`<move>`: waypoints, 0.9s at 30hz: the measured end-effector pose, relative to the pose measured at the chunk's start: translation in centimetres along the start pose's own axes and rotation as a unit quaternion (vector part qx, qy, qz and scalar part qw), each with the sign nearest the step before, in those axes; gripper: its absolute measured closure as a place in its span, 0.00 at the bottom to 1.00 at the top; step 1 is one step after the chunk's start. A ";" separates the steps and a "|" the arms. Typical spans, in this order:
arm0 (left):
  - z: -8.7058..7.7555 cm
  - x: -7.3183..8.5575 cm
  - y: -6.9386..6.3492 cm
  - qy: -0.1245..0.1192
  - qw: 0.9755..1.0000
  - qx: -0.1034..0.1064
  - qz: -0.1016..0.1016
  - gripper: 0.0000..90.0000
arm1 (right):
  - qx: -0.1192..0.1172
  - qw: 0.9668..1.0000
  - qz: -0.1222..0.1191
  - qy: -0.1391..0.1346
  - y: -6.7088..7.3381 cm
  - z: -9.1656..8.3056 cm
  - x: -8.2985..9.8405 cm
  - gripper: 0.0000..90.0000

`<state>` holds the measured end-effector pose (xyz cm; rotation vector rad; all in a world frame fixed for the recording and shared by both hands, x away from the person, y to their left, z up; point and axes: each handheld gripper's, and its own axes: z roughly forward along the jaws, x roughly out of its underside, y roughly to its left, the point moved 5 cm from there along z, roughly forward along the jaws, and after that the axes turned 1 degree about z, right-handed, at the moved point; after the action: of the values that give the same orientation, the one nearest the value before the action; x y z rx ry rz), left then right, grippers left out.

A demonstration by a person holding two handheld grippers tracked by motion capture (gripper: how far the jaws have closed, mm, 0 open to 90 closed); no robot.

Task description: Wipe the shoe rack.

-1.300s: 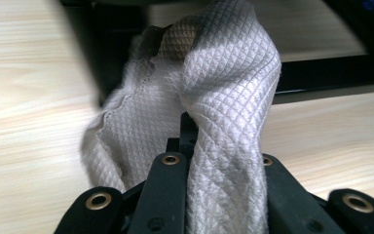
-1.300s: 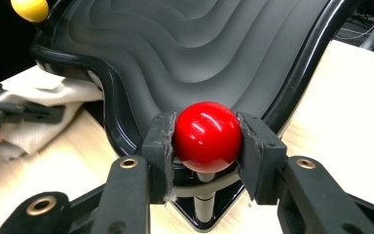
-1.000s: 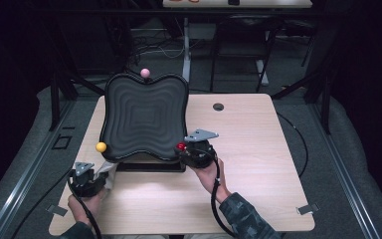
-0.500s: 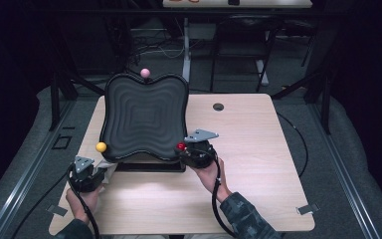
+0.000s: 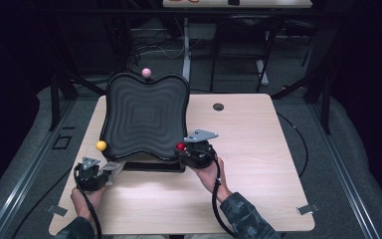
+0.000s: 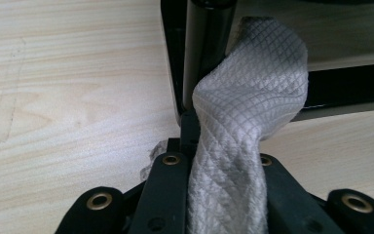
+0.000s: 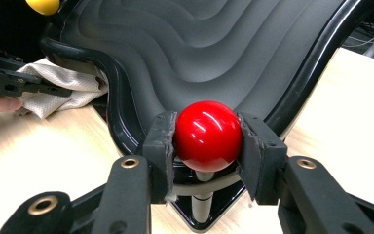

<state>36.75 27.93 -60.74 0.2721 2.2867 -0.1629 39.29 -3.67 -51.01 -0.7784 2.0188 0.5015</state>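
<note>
Dark room all around, with a light wood-grain table (image 5: 258, 164) lit in the middle and a small black disc (image 5: 218, 106) sitting on it toward 1 o'clock. Big black wavy-ridged panel (image 5: 144, 117) stands tilted on its black base frame (image 6: 171, 53), left of centre. It's got three ball knobs: a pink ball (image 5: 146, 72) at its 12 o'clock edge, a yellow ball (image 5: 101, 145) at 8 o'clock and a glossy red ball (image 7: 208, 136) at 4 o'clock. Right gripper (image 7: 207, 139) has its jaws clamped snug on either side of that red ball. Left gripper (image 5: 92, 172), down at 7 o'clock of the panel, is pinching a white quilted cloth (image 6: 246, 122) that sticks up between its jaws, right against the frame.
</note>
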 end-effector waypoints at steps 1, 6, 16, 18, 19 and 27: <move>-0.1 0.0 0.0 -0.001 1.000 -0.001 -0.003 0.94 | 0.000 1.000 -0.001 0.000 0.0 0.0 0.0 0.67; -1.7 -0.7 0.5 -0.028 0.999 -0.004 -0.024 0.94 | 0.003 1.000 -0.002 0.000 0.0 0.0 0.0 0.67; -2.4 -1.2 1.3 -0.044 0.998 -0.015 -0.036 0.94 | 0.006 1.000 -0.006 0.000 0.1 0.0 0.0 0.67; -2.0 -1.0 1.2 -0.033 0.999 -0.015 -0.031 0.94 | 0.005 1.000 -0.006 0.000 0.1 0.0 0.0 0.67; -1.8 -0.9 1.1 -0.028 0.999 -0.015 -0.030 0.94 | 0.005 1.000 -0.007 0.000 0.1 0.0 0.0 0.67; -2.1 -0.8 0.8 -0.008 0.998 0.006 -0.059 0.94 | 0.006 1.000 -0.008 0.001 0.1 0.0 0.0 0.67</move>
<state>35.95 29.06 -58.80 0.1408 2.2879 -0.2388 39.26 -3.60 -51.01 -0.7864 2.0142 0.4796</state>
